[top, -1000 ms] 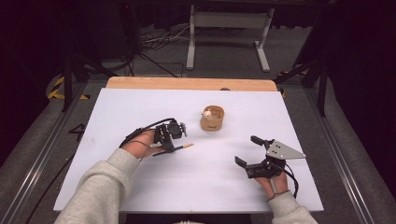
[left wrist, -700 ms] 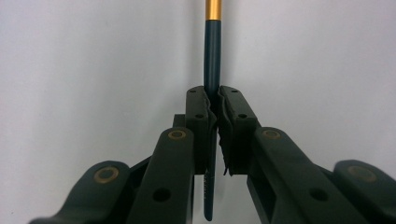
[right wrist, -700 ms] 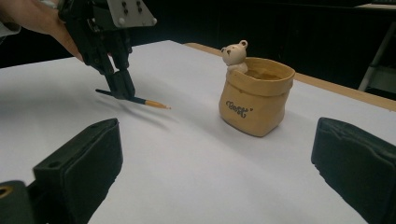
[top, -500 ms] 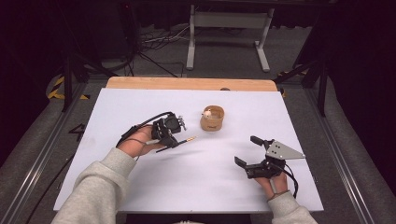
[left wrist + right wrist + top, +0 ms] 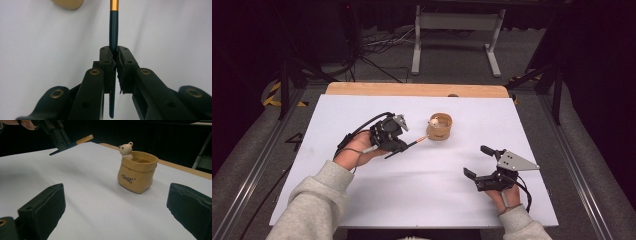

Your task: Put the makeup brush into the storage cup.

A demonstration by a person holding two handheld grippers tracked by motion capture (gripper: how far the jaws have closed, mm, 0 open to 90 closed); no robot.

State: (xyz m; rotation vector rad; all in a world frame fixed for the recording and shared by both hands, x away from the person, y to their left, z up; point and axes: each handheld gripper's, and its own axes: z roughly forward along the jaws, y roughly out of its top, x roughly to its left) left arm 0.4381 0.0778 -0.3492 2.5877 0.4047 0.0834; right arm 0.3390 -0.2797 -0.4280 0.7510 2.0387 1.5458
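Observation:
My left gripper (image 5: pixel 401 144) is shut on a dark teal pencil (image 5: pixel 412 145) with a gold band, held above the white table left of centre. The pencil's gold end points toward a tan pouch-shaped pot (image 5: pixel 440 127) with a small bear figure on its rim. In the left gripper view the pads (image 5: pixel 106 56) pinch the pencil (image 5: pixel 113 27) at mid-shaft, and the pot's edge (image 5: pixel 67 3) shows at the top. My right gripper (image 5: pixel 475 160) rests low at the front right with its jaws wide apart. The right gripper view shows the pot (image 5: pixel 137 175) between and beyond those jaws, nothing held.
A white sheet (image 5: pixel 362 200) covers the table, with a wooden strip (image 5: pixel 412 90) along the far edge. Beyond it stand a metal frame (image 5: pixel 452 30) and cables on a dark floor. The left gripper (image 5: pixel 58 140) hangs at the upper left of the right gripper view.
My left gripper has risen and drifted right toward the pot, carrying the pencil. The right gripper has stayed put.

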